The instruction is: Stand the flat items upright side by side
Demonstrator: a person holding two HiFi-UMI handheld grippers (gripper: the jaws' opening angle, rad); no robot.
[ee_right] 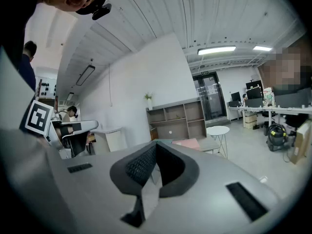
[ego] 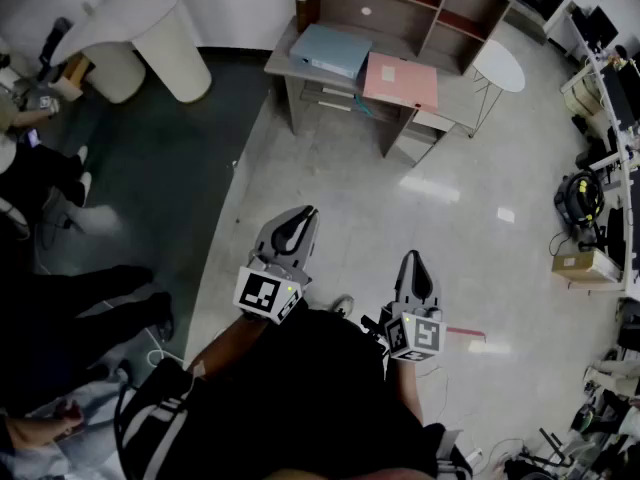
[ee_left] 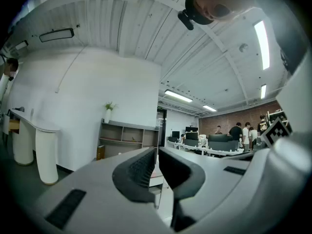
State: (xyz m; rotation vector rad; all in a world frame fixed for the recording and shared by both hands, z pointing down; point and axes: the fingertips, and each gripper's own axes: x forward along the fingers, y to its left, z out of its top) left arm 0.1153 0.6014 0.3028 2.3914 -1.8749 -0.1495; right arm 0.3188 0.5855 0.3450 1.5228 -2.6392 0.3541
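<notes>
One blue folder (ego: 330, 50), one pink folder (ego: 401, 79)

A small round white side table (ego: 497, 65) stands far right on the glossy pale floor (ego: 440, 228). Far left is a white curved counter (ego: 130, 18) on thick round pillars. At the right, a brown cardboard box (ego: 585, 264) sits near a yellow-and-black machine (ego: 580, 196). Several people in dark clothes (ee_left: 239, 130) stand far off.

Bright ceiling strip lights (ee_left: 261, 43), floor glare (ego: 428, 187), fisheye edges, dark corners
</notes>
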